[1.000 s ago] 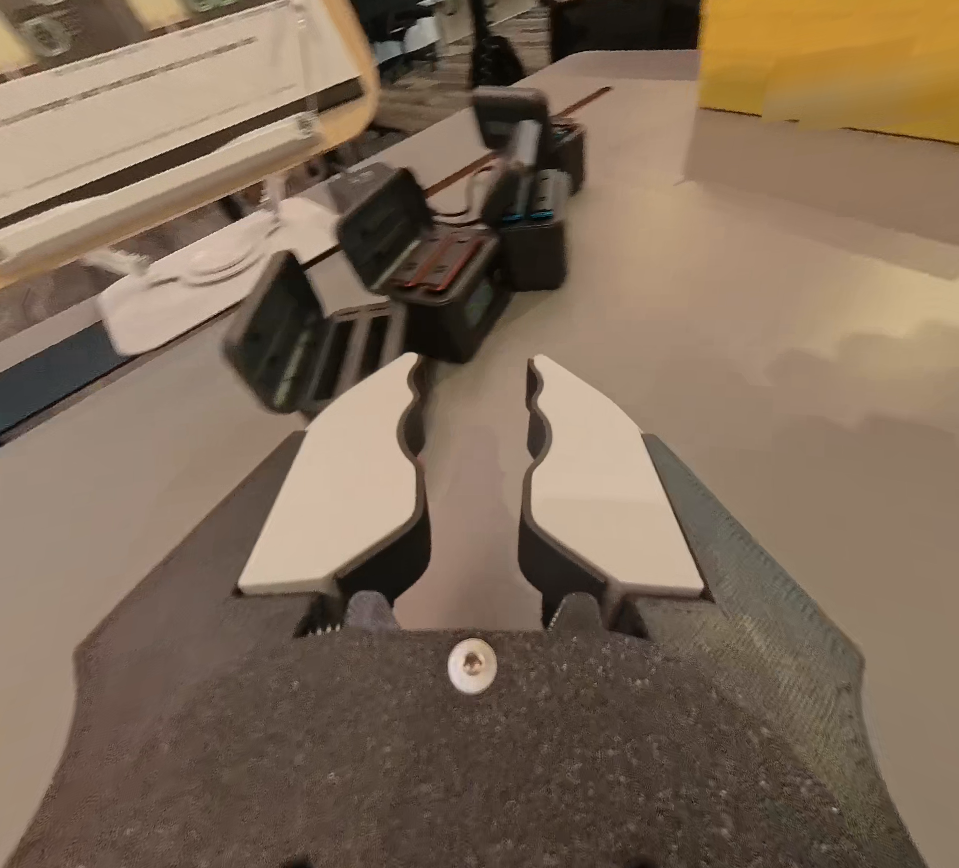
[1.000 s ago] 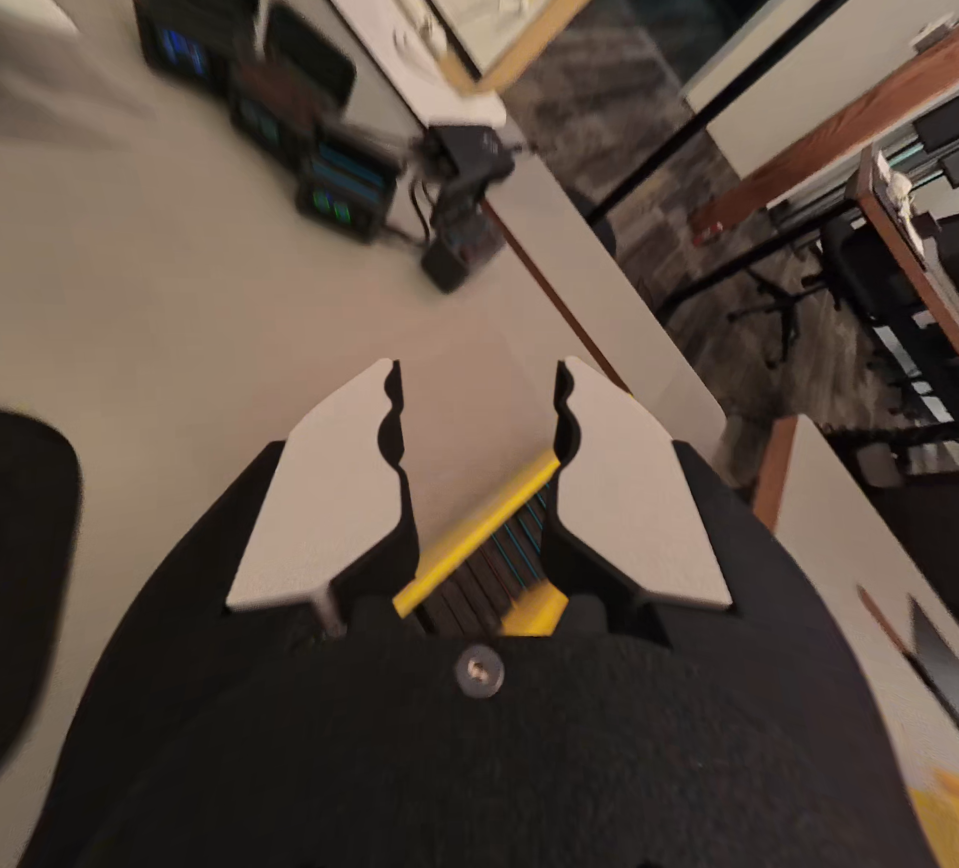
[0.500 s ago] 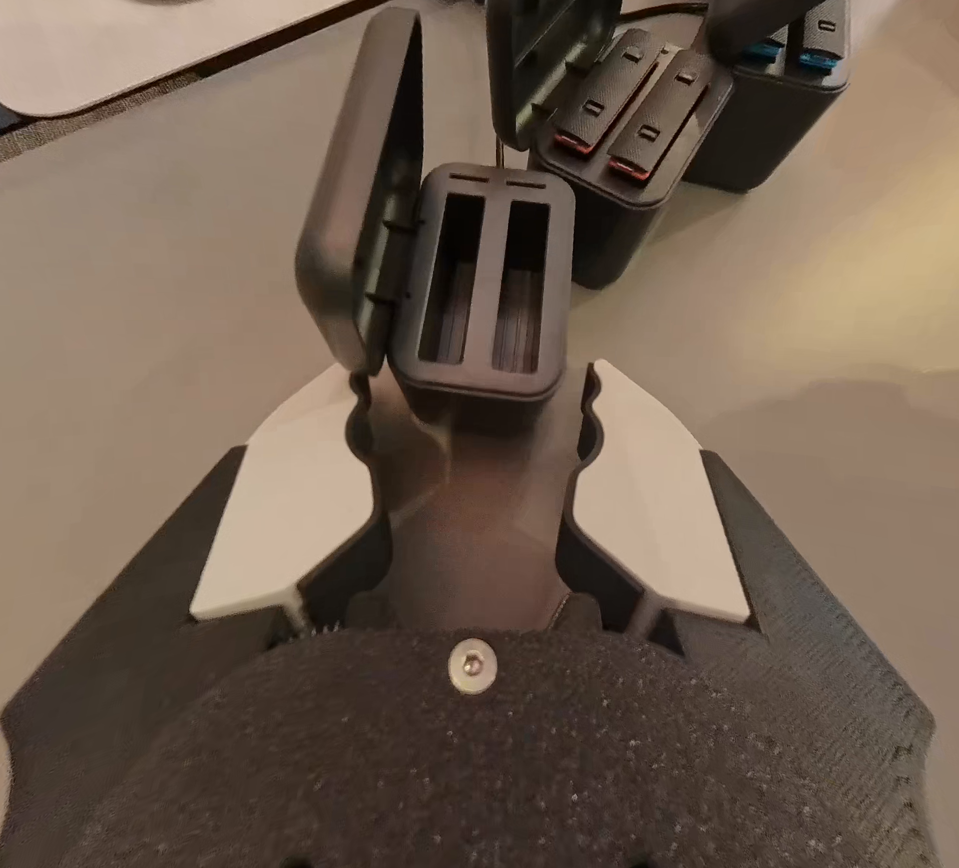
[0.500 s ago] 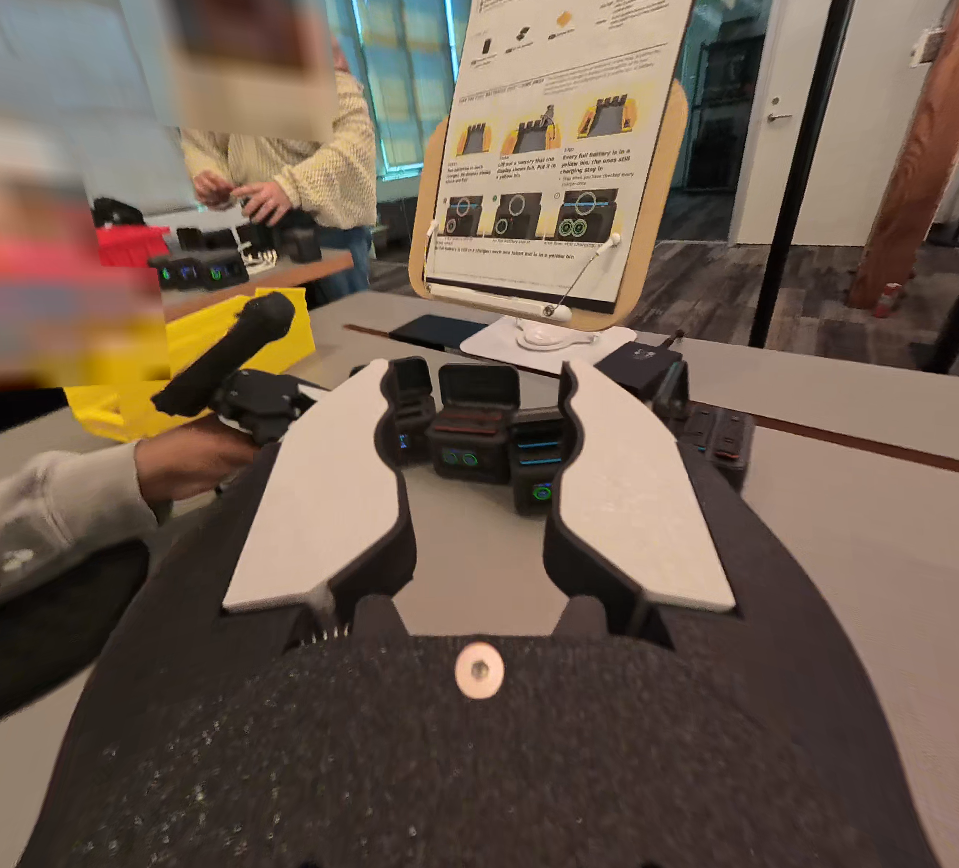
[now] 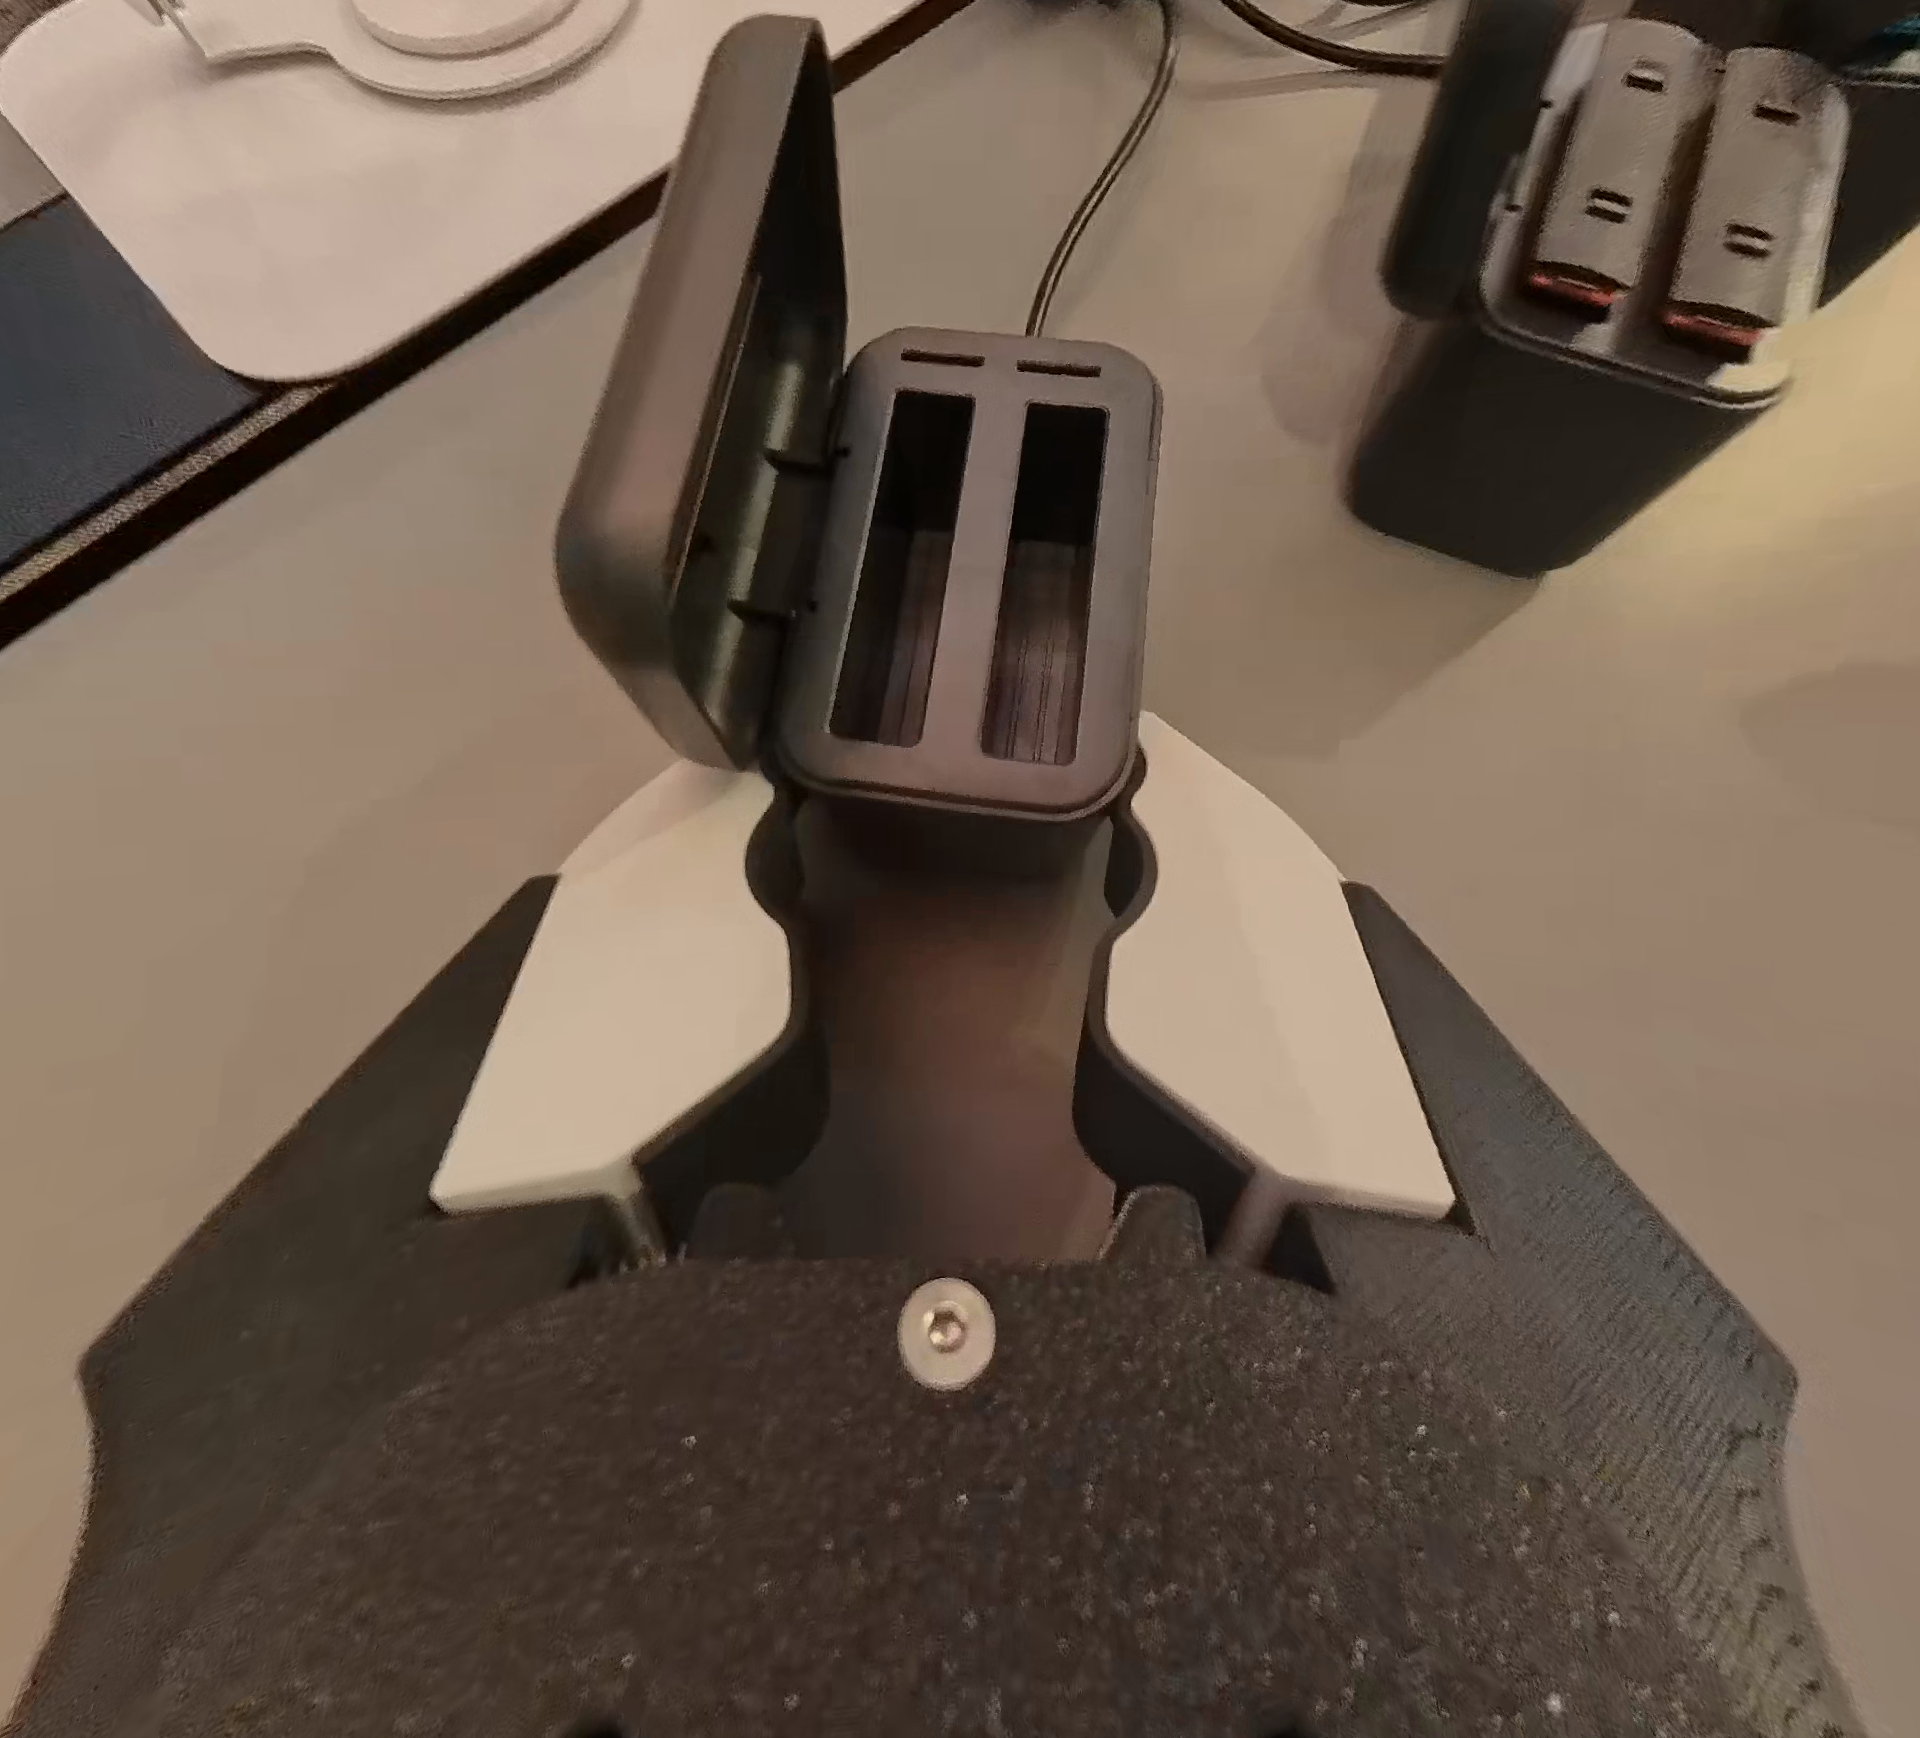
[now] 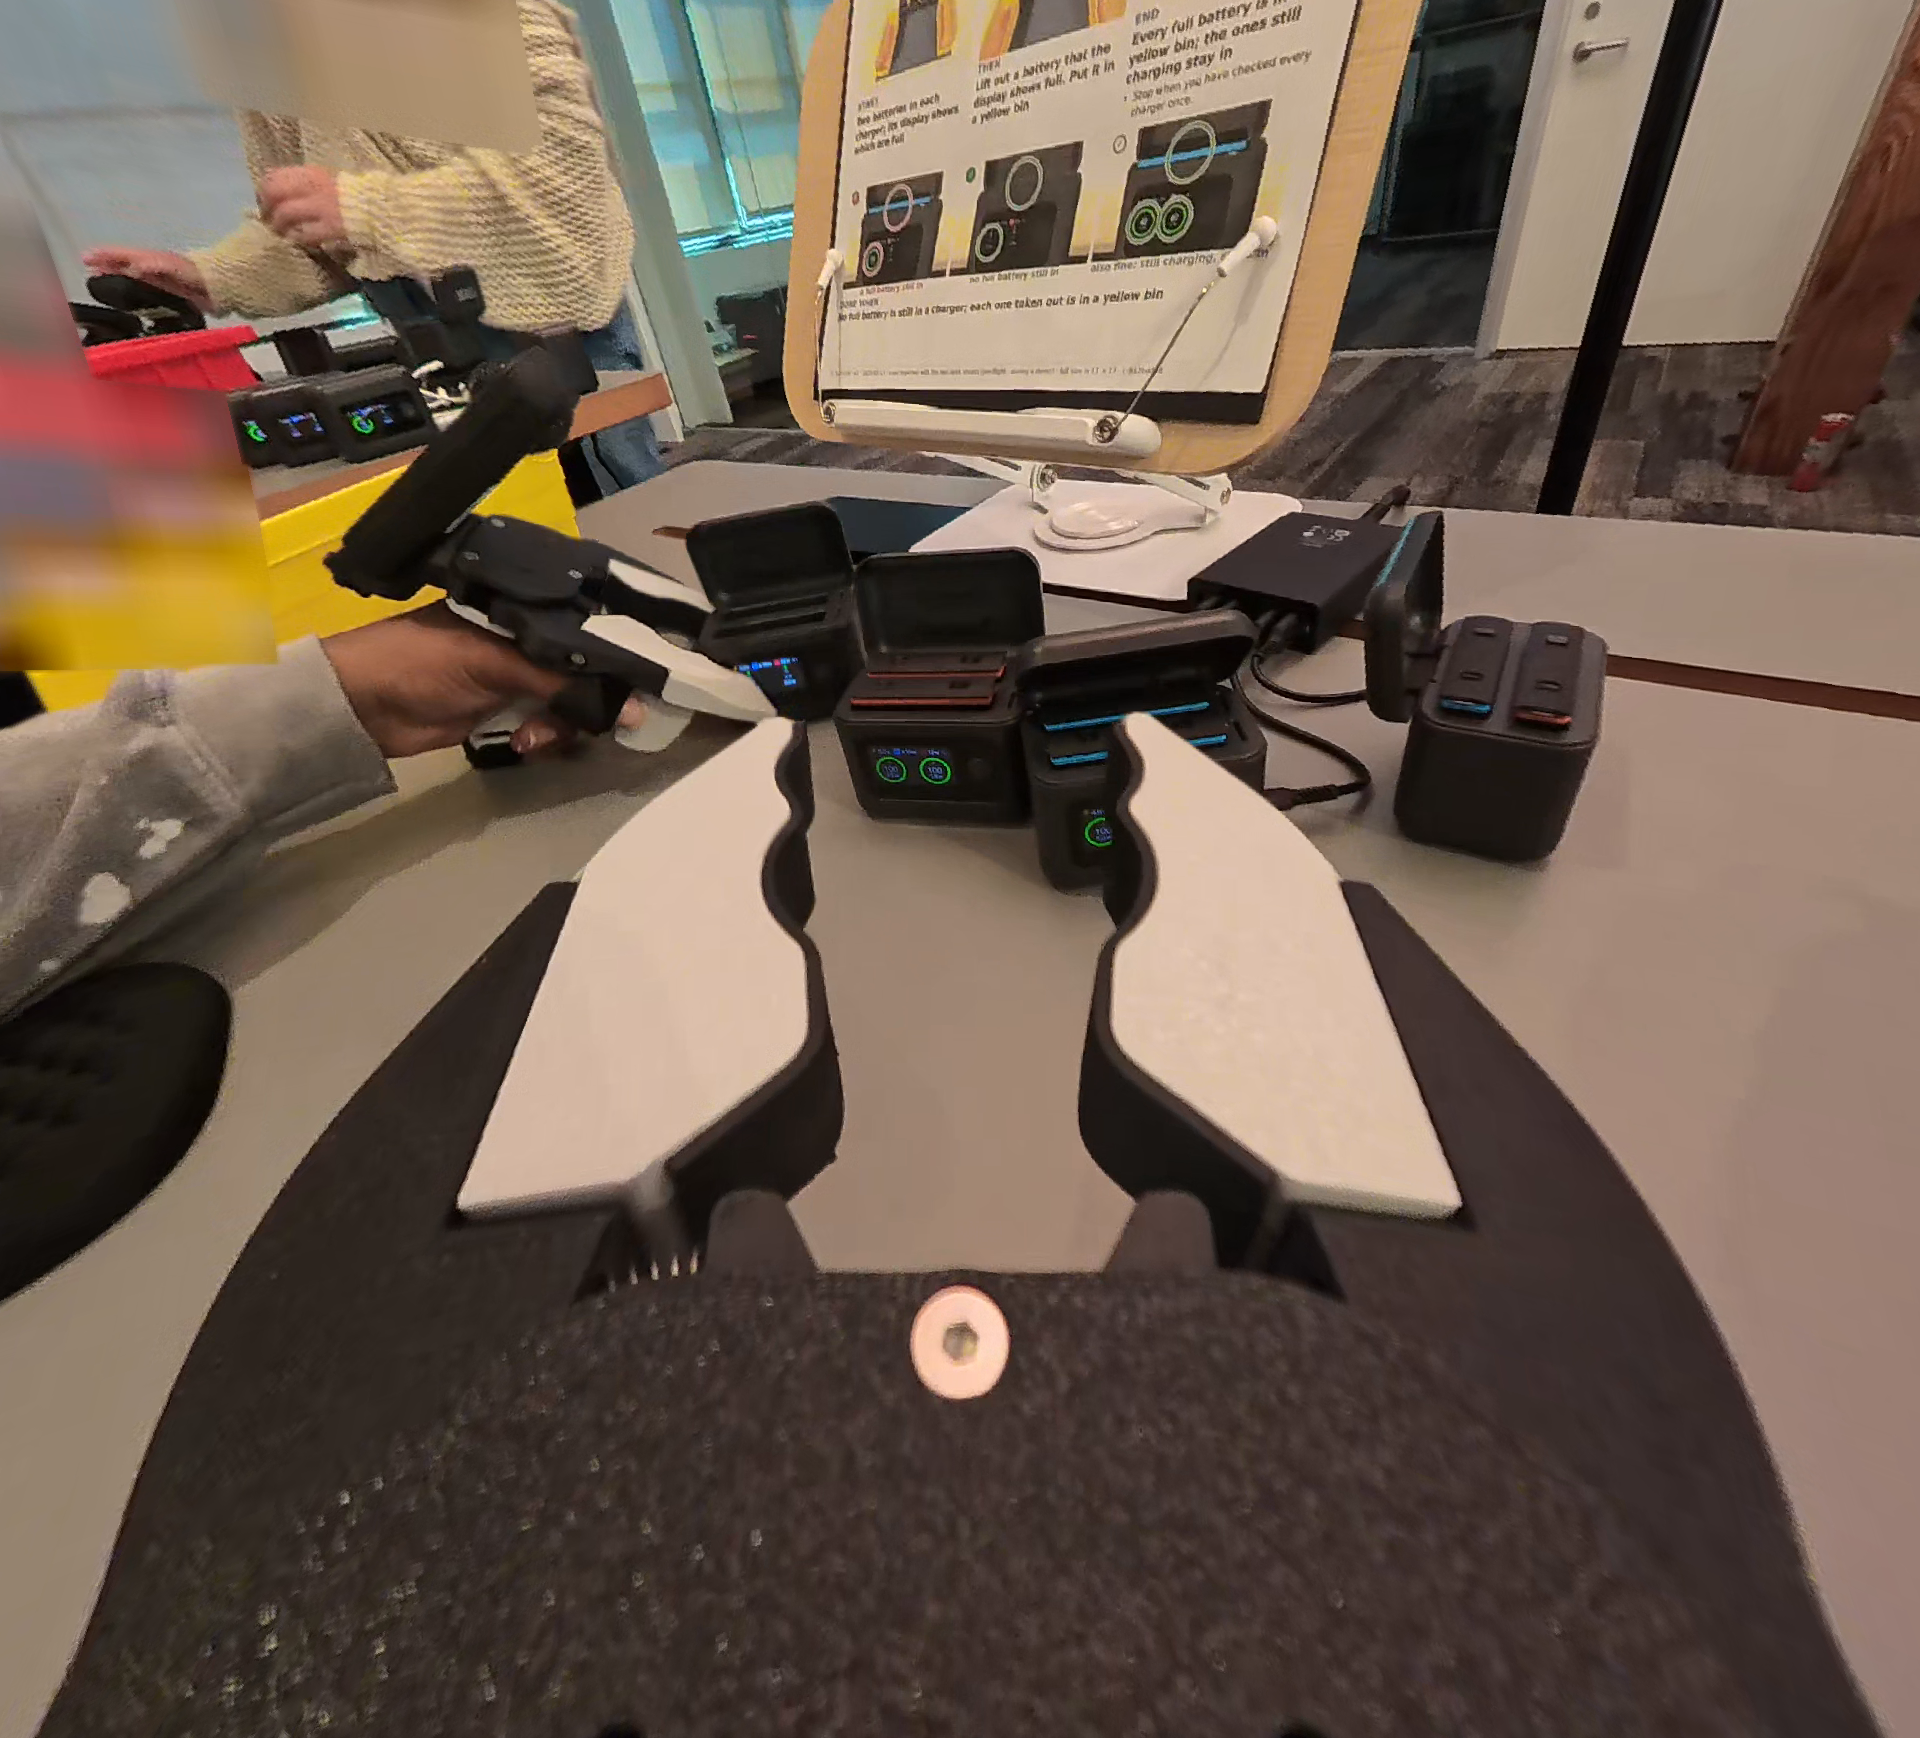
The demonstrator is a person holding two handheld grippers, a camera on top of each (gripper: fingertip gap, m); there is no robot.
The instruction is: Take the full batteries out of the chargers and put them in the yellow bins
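Note:
My left gripper (image 5: 951, 805) is open, its white fingers either side of the body of a black charger (image 5: 977, 566). That charger's lid (image 5: 707, 400) is up and both slots are empty. I cannot tell if the pads touch it. It also shows in the right wrist view (image 6: 727, 649), at the leftmost charger (image 6: 779, 639). My right gripper (image 6: 961, 732) is open and empty, low over the table, pointing at three more open chargers: one with red-tabbed batteries (image 6: 935, 701), one with blue-tabbed ones (image 6: 1132, 722), and one at the right (image 6: 1486, 732). A yellow bin (image 6: 520, 493) stands behind the left gripper.
An instruction board on a white stand (image 6: 1091, 130) and a black power hub (image 6: 1288, 566) with cables stand behind the chargers. A person's hand (image 6: 436, 680) holds the left gripper. Another person stands at a far table with a red bin (image 6: 166, 358) and more chargers. One gripper's finger ends stand about 30 centimetres off the other's.
My left gripper came in from farther back and now straddles the empty charger, closer than half a second ago. My right gripper swung from above the yellow bin to face the chargers.

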